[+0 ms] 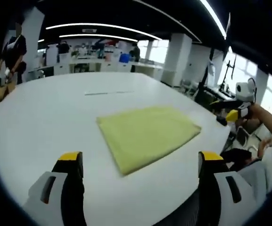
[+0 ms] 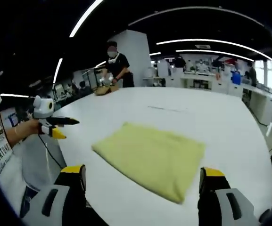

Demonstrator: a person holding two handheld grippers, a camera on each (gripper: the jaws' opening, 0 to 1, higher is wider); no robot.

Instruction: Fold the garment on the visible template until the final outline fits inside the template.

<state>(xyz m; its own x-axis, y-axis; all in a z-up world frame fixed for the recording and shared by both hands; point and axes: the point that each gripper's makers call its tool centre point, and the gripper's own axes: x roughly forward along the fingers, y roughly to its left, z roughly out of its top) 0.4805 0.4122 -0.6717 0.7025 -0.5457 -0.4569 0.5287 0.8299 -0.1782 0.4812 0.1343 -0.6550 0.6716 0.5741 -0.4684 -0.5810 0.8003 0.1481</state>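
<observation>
Large white surface [image 1: 41, 117], office hall behind it. Folded yellow-green garment [image 1: 147, 134] lies flat near the middle of the surface, a rough rectangle, nothing on it and nothing touching it. No template outline can be made out under or around the garment.

Left hand-held gripper [image 1: 138, 162] — jaws spread wide, yellow tips raised above the near edge of the surface, nothing between them; the garment sits just ahead, apart from both jaws. Right hand-held gripper [image 2: 143, 176] likewise released, jaws wide apart and empty, the garment ahead between their lines but not touched.

In the left gripper view the right hand-held gripper also shows at the far right, held off the surface edge by the person's hand [image 1: 258, 112]. In the right gripper view the left hand-held gripper appears at left, jaw tips pointing toward the surface, gripped by a hand [image 2: 29, 126].

Around: a thin pale strip [image 1: 108, 92] lies on the surface beyond the garment, well apart. At the far corner another person [image 2: 117, 66] in dark clothes stands over a brown bundle [image 2: 105, 88] on the surface. Nothing stands between either gripper and the garment.

Writing — dark print on the holder's white shirt [image 2: 1, 150], at left of the right gripper view; the letters "FORTUN" seem readable, the rest not. Far desks with clutter, a blue item [image 1: 124, 57], white columns, ceiling light strips.
</observation>
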